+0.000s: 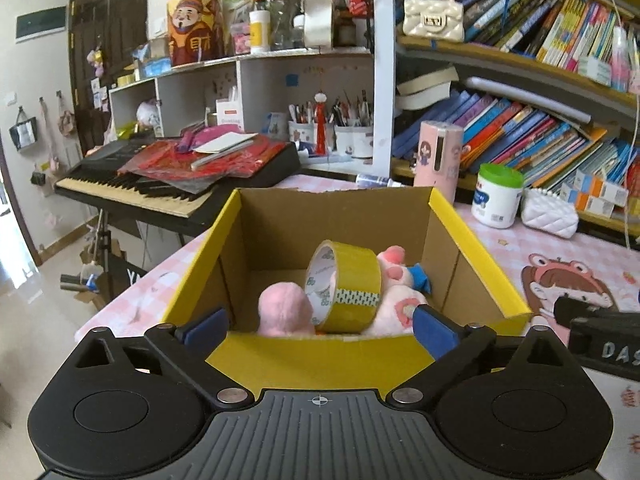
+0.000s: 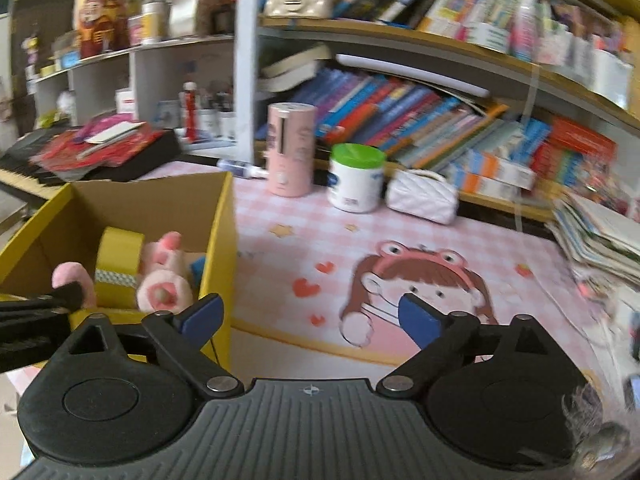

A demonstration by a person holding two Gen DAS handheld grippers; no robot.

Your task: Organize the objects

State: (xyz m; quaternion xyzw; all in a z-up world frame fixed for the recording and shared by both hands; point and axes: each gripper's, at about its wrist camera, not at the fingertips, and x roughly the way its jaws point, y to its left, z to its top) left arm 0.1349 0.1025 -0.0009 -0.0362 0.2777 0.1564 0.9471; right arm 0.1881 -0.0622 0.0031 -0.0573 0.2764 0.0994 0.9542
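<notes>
A yellow cardboard box [image 1: 476,236] stands on the pink checked table. Inside it a roll of yellow tape [image 1: 348,284] leans on a pink plush toy [image 1: 396,292]. My left gripper [image 1: 318,330] hovers at the box's near wall, open, its blue pads apart and nothing pressed between them. In the right wrist view the same box [image 2: 220,232] is at the left with the tape [image 2: 118,268] and plush [image 2: 164,280] inside. My right gripper [image 2: 312,316] stands open and empty over the table's cartoon print, beside the box.
Against the shelves stand a pink cylinder [image 2: 290,148], a white jar with a green lid [image 2: 356,178] and a white quilted pouch [image 2: 422,196]. A keyboard piled with red papers [image 1: 180,172] sits left of the table. Stacked books [image 2: 600,240] crowd the right edge.
</notes>
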